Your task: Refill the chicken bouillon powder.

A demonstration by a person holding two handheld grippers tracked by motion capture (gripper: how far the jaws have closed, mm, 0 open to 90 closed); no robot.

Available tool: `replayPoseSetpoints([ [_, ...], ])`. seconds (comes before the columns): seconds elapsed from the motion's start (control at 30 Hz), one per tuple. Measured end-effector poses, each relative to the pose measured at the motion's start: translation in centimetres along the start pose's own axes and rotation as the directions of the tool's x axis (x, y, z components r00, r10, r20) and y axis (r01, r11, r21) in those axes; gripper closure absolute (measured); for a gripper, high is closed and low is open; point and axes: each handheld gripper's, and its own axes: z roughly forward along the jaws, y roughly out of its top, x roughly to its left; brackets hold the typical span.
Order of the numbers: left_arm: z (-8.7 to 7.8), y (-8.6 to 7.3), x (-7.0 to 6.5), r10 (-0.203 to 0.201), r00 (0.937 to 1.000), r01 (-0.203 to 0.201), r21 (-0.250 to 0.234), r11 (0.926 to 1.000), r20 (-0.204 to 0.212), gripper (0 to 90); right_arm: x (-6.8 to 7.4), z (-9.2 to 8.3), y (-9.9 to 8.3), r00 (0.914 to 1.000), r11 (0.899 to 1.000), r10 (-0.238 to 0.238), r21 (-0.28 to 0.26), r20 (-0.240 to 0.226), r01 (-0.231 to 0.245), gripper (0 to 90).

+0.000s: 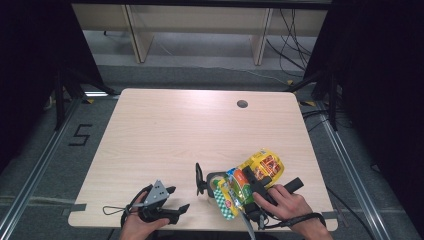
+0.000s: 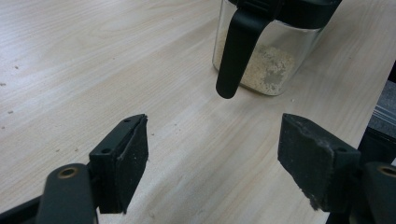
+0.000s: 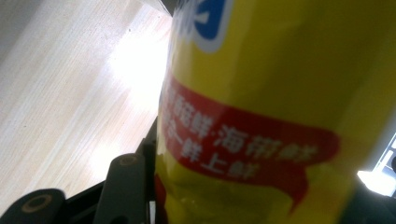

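Two grippers show in the high view, both at the near edge of the table. We see the left gripper lying low in the person's left hand, jaws spread and pointing toward a glass jar with a black lid and handle. The right gripper reaches from the right hand into a yellow pouch — a green checked packet lies against it, beside the jar.

From the left gripper view, its jaws stand wide apart with bare wood between them; the jar (pale powder at the bottom) stands just ahead.

From the right gripper view, the yellow pouch sits pressed between the jaws — held, tilted.
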Motion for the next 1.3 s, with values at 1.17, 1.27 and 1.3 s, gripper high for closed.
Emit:
replayPoseSetpoints([
  [1.17, -0.1, 0.05, 0.27, 0.034, 0.9994, -0.034, 0.013, 0.9993, -0.009, 24.3, -0.63, -0.08, -0.19, 1.0, 1.0, 0.002, -0.005, 0.006, -0.002, 51.6],
  [1.27, -0.11, 0.04, 0.28, 0.035, 0.9994, -0.035, 0.011, 0.9993, -0.007, 24.2, -0.71, -0.21, -0.53, 1.0, 1.0, -0.001, 0.008, 0.003, 0.001, 51.6],
  [1.3, -0.11, 0.04, 0.28, 0.034, 0.9994, -0.034, 0.011, 0.9994, -0.007, 24.2, -0.76, -0.23, -0.66, 1.0, 1.0, -0.002, 0.009, 0.006, 0.002, 51.5],
])
